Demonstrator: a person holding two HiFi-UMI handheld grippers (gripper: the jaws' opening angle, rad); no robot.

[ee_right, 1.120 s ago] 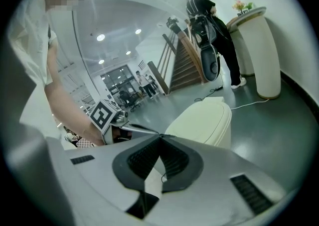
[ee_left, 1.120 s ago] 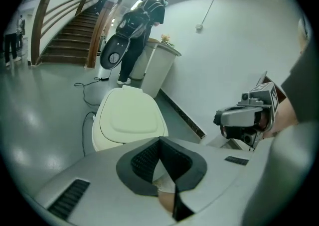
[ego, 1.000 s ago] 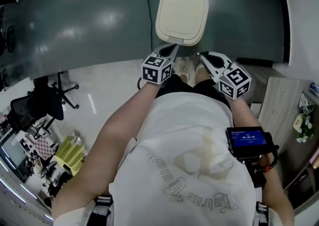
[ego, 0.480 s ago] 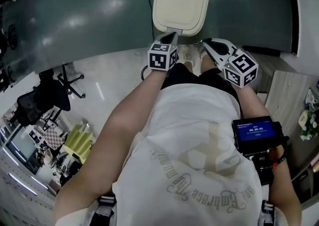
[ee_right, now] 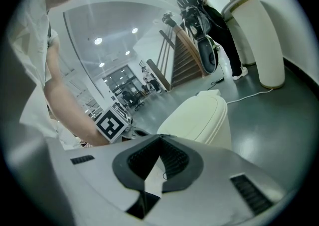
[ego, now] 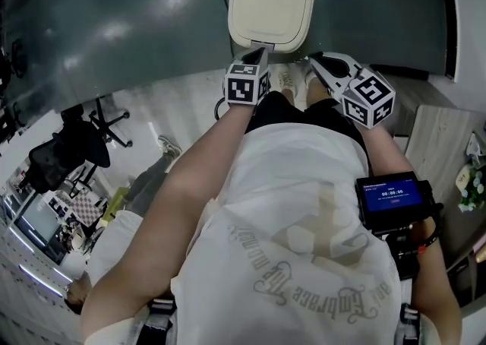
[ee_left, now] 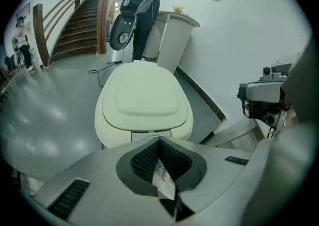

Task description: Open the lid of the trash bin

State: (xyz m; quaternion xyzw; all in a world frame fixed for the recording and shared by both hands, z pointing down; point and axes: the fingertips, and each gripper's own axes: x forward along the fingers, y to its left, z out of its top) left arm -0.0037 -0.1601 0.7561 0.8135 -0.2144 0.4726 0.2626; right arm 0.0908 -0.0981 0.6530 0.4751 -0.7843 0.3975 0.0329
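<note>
The trash bin (ego: pixel 271 3) stands on the dark floor straight ahead, its cream lid (ee_left: pixel 144 98) down flat. My left gripper (ego: pixel 262 50) is shut with nothing in it, its tips just short of the lid's near edge. The bin fills the middle of the left gripper view, just beyond the closed jaws. My right gripper (ego: pixel 312 58) is also shut and holds nothing. It hangs to the right of the bin's front, apart from it. In the right gripper view the bin (ee_right: pixel 199 115) lies just beyond the tips, with the left gripper's marker cube (ee_right: pixel 110 123) beside it.
A cable (ego: pixel 225 1) runs along the floor left of the bin. A wooden cabinet (ego: pixel 437 146) stands at the right, an office chair (ego: pixel 72 150) at the left. Another person (ego: pixel 133 207) walks at lower left. Behind the bin are a white pedestal (ee_left: pixel 174 41), a staircase (ee_left: pixel 75 26) and a bending person (ee_left: pixel 144 1).
The bin has slid up to the top edge of the head view as both grippers closed in on its front. Another person has walked in at lower left.
</note>
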